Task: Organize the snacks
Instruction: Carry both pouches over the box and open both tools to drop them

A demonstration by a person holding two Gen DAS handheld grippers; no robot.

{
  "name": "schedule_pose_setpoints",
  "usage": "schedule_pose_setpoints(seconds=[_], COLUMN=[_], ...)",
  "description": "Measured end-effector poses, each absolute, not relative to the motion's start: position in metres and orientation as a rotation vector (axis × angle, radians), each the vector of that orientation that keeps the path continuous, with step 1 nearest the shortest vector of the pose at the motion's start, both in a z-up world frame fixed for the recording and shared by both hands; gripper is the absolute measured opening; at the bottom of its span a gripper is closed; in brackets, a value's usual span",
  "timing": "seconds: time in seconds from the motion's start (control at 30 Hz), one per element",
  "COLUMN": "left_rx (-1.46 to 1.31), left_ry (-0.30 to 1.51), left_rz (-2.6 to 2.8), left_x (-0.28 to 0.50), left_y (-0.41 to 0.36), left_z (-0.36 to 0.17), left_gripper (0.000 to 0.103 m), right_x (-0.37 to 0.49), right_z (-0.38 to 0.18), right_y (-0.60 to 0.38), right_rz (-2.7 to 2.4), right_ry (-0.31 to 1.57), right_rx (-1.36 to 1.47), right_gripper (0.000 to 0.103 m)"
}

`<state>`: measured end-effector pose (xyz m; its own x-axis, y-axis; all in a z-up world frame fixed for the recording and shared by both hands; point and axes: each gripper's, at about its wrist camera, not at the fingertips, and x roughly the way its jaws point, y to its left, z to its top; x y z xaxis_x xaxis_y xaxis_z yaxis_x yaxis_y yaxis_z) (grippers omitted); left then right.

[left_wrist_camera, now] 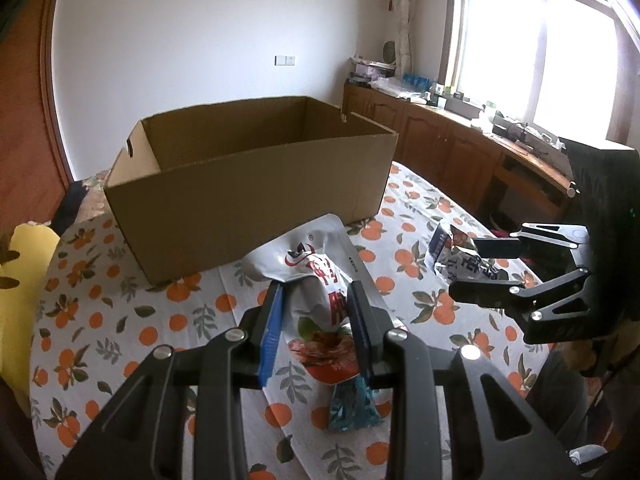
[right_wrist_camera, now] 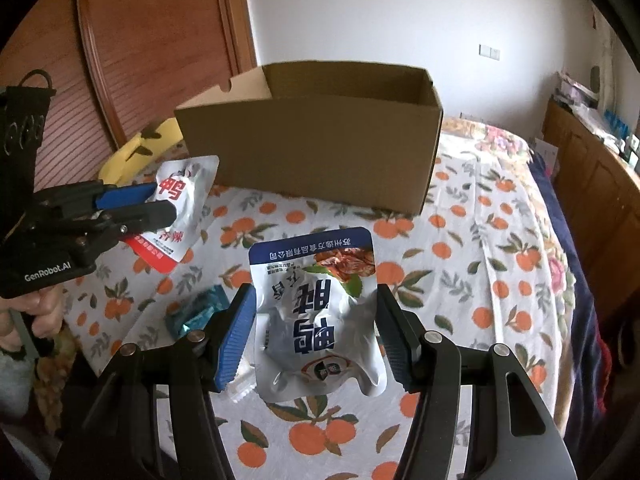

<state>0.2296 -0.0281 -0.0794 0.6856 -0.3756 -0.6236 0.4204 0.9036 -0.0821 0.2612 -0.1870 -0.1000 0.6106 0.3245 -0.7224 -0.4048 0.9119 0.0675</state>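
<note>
An open brown cardboard box (left_wrist_camera: 248, 184) stands on the orange-print cloth; it also shows in the right wrist view (right_wrist_camera: 320, 148). My left gripper (left_wrist_camera: 316, 292) is shut on a silver and red snack pouch (left_wrist_camera: 316, 296), held just above the cloth in front of the box; it appears in the right wrist view (right_wrist_camera: 160, 204) with the red pouch (right_wrist_camera: 180, 200). My right gripper (right_wrist_camera: 316, 316) is open, its fingers on both sides of a silver and blue snack pouch (right_wrist_camera: 320, 316) lying on the cloth. In the left wrist view the right gripper (left_wrist_camera: 468, 272) is over that pouch (left_wrist_camera: 452, 256).
A small teal wrapped snack (right_wrist_camera: 196, 314) lies on the cloth between the grippers, also in the left wrist view (left_wrist_camera: 352, 404). A yellow object (right_wrist_camera: 136, 152) sits left of the box. Wooden cabinets (left_wrist_camera: 440, 140) run under the window at right.
</note>
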Motion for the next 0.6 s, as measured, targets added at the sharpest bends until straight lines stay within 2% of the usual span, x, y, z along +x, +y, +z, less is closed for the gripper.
schedule_pose_setpoints(seconds=[0.6], left_rx=[0.148], left_ry=[0.556], left_rz=[-0.443], left_x=[0.261], left_y=[-0.018], left_z=[-0.015], left_gripper=[0.030], right_x=[0.300], right_z=[-0.036], right_y=[-0.190], right_rz=[0.408], right_ry=[0.687], right_rx=[-0.161], right_gripper=[0.061])
